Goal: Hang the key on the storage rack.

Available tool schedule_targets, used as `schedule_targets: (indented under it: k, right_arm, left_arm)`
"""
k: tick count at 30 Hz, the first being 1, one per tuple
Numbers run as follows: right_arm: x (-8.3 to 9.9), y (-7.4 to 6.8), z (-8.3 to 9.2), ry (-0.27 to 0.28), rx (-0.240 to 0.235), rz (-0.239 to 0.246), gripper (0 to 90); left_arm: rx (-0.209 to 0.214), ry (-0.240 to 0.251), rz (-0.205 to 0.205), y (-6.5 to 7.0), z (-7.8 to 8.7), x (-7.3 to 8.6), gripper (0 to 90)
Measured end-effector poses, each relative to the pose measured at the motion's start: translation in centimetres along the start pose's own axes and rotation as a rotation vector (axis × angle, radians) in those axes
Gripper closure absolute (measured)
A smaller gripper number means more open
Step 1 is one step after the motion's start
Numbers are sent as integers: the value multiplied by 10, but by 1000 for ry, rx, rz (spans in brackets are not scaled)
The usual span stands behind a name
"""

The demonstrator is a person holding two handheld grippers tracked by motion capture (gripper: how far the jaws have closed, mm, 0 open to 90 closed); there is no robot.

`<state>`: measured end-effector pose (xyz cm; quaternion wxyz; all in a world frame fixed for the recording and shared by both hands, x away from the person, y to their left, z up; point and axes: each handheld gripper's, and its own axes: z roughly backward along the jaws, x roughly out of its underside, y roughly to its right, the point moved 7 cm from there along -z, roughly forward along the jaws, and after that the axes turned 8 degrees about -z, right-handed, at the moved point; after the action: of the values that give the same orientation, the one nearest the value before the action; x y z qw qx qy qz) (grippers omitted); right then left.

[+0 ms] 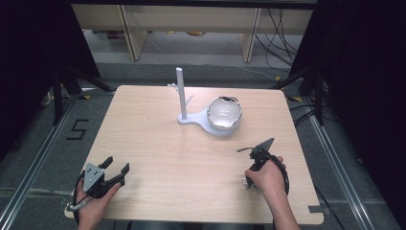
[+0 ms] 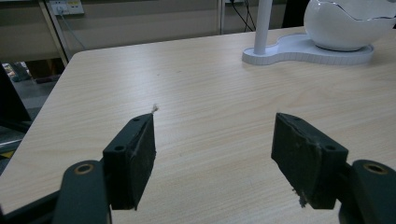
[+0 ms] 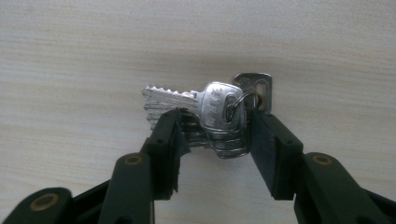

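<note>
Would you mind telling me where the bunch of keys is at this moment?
In the right gripper view, the bunch of keys lies flat on the wooden table between the right gripper jaws, near the table's right front.

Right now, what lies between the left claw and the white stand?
Nothing: the high view shows bare table between the left claw and the white stand.
</note>
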<state>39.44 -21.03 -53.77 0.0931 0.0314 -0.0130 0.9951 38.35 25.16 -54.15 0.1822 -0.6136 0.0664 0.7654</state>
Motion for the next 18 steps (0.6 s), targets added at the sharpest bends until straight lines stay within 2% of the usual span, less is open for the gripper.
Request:
schedule_targets:
  k: [2, 3, 5, 8, 9, 10, 11, 12, 13, 14, 15, 16, 17, 18]
  right_arm:
    - [-1, 2, 0, 5, 4, 32, 586]
    - [-1, 2, -1, 27, -11, 50, 591]
    - [-2, 9, 0, 11, 1, 154, 608]
    - [-3, 15, 1, 8, 29, 221, 644]
    - [-4, 16, 0, 27, 38, 231, 649]
    - [-4, 17, 0, 24, 41, 244, 654]
    - [-4, 18, 1, 14, 40, 255, 659]
    - [-4, 18, 2, -12, 35, 244, 661]
    - [-4, 19, 2, -13, 36, 241, 663]
    - [-5, 20, 3, -9, 44, 237, 664]
    - [-8, 23, 1, 23, 41, 253, 664]
    - [-8, 23, 3, 2, 40, 217, 663]
    - [-9, 24, 5, -3, 31, 210, 665]
    - [-11, 25, 6, 20, 29, 194, 666]
  left_arm:
    - [-2, -6, -2, -1, 1, 0, 299]
    - [-3, -5, 4, -1, 1, 0, 298]
    - [3, 7, 6, -1, 1, 0, 298]
    - [-1, -4, 4, -1, 1, 0, 298]
    - [-2, -5, 4, -1, 1, 0, 298]
    - [-2, -3, 4, 0, 1, 0, 298]
    - [-2, -3, 5, 0, 1, 0, 298]
    - [-1, -5, 3, 0, 1, 0, 298]
    - [-1, -6, 2, -1, 1, 0, 298]
    - [0, -7, 0, -1, 1, 0, 298]
    - [0, -8, 2, -1, 1, 0, 298]
    - [4, 1, 4, 0, 1, 0, 298]
    - [5, 3, 5, -1, 1, 0, 298]
    - [5, 5, 6, -1, 1, 0, 298]
